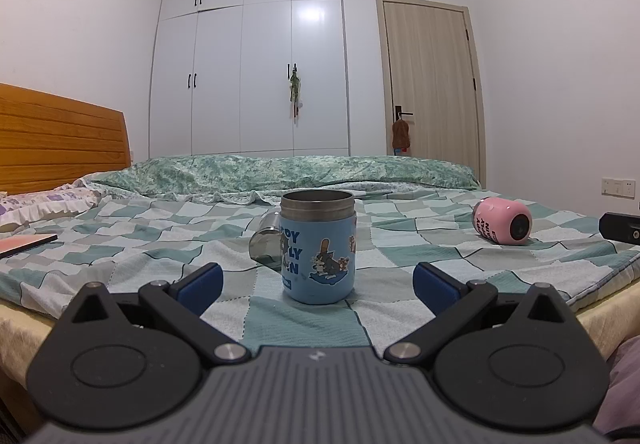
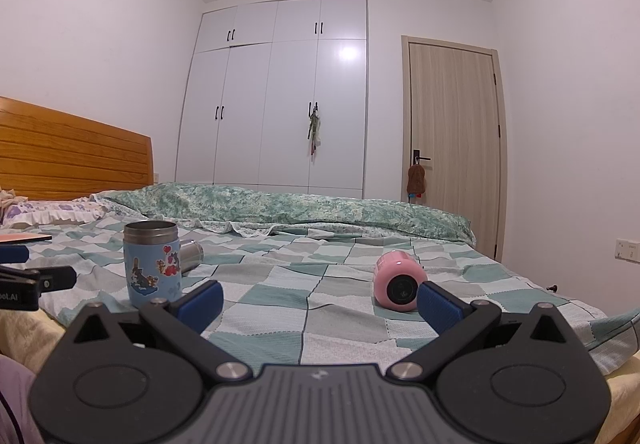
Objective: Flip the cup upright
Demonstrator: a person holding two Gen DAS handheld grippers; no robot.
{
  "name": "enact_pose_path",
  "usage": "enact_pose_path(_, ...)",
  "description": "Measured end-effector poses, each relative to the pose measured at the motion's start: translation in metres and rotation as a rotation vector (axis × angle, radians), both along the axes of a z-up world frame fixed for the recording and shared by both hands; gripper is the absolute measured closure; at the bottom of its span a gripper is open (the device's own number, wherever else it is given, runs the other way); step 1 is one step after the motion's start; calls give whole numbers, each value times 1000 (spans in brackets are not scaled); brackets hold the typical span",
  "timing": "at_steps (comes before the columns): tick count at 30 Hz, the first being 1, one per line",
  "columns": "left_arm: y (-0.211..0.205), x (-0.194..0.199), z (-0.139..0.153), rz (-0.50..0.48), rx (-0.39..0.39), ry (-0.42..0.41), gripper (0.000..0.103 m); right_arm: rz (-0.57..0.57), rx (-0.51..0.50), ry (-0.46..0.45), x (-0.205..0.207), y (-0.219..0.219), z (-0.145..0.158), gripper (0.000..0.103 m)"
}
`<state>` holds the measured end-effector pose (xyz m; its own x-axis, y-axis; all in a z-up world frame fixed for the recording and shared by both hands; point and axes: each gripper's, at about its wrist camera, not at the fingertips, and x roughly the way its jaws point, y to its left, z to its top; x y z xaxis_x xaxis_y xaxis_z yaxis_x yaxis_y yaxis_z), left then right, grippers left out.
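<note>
here, both tongs stood wide and empty. the right gripper (image 2: 320,302) lay nearer the pink cylindrical cup (image 2: 399,281), which rested on its side on the checked bedspread (image 2: 280,284), just ahead, base toward the camera, long axis running away. the left gripper (image 1: 318,284) faced an upright blue steel mug (image 1: 318,246).
</note>
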<state>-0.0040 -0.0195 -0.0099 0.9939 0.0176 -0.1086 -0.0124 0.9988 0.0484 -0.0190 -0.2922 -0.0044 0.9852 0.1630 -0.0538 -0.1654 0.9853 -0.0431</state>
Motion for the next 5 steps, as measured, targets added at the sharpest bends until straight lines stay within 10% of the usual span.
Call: enact_pose_path(5,-1,1,0,-2,-1,-2,0,0,0,0,0,0,0,0)
